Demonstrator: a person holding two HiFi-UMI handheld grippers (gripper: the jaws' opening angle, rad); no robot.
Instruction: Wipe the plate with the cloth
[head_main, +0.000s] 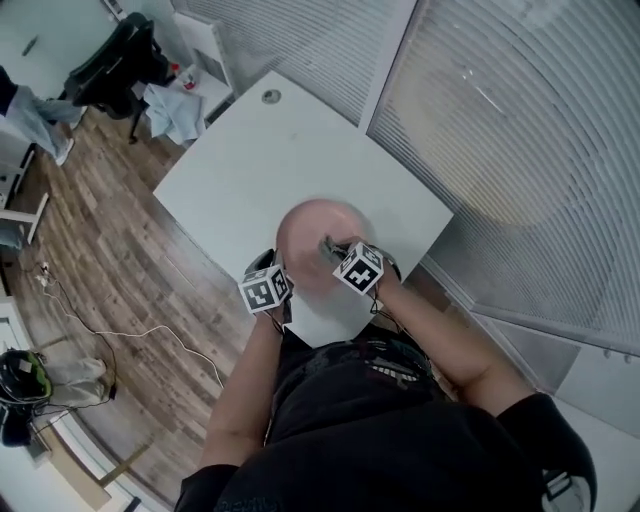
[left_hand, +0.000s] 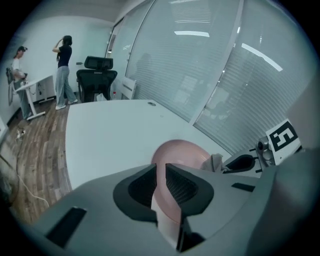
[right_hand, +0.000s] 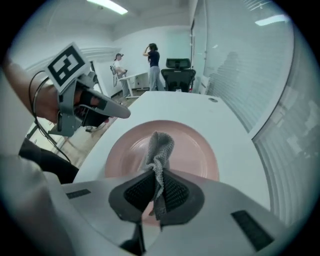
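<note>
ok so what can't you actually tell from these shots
Left gripper view: whether the left gripper really presses the plate rim between its jaws; its own body covers the near rim.
Right gripper view: whether the cloth clamped in the right gripper touches the plate; it is seen end-on.
Head view: the plate is blurred, and its near edge sits behind both grippers.

Table (head_main: 250, 170): white, before me, round port (head_main: 271, 96) near its far corner.
Floor (head_main: 90, 250): wood planks, crossed by a pale cable (head_main: 150, 329).
Chair (left_hand: 96, 77): black, at the table's far end.
Wall (head_main: 520, 130): glass, slatted, on my right.
People (left_hand: 63, 70): two, standing by a far desk (left_hand: 31, 86).
</note>
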